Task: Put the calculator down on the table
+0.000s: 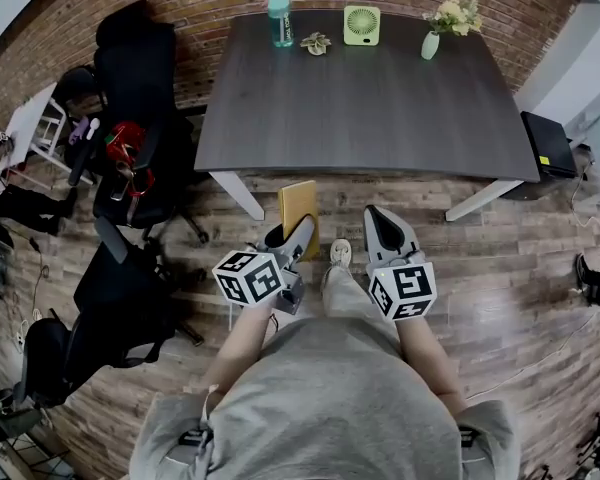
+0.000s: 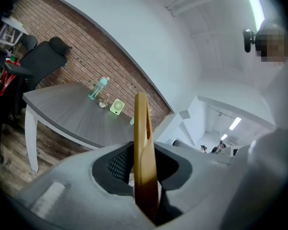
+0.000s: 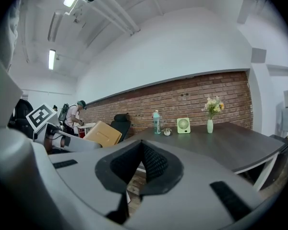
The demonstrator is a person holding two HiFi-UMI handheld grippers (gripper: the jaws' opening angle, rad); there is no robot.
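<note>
The calculator is a flat yellow slab, held upright and edge-on above the wooden floor, short of the dark table. My left gripper is shut on its lower end. In the left gripper view the calculator rises thin between the pads, with the table beyond it. My right gripper hangs beside it, shut with nothing in it. In the right gripper view the closed gripper points at the table, and the calculator shows at the left.
At the table's far edge stand a teal bottle, a small plant, a green fan and a vase of flowers. Black office chairs crowd the left. A black box sits right of the table.
</note>
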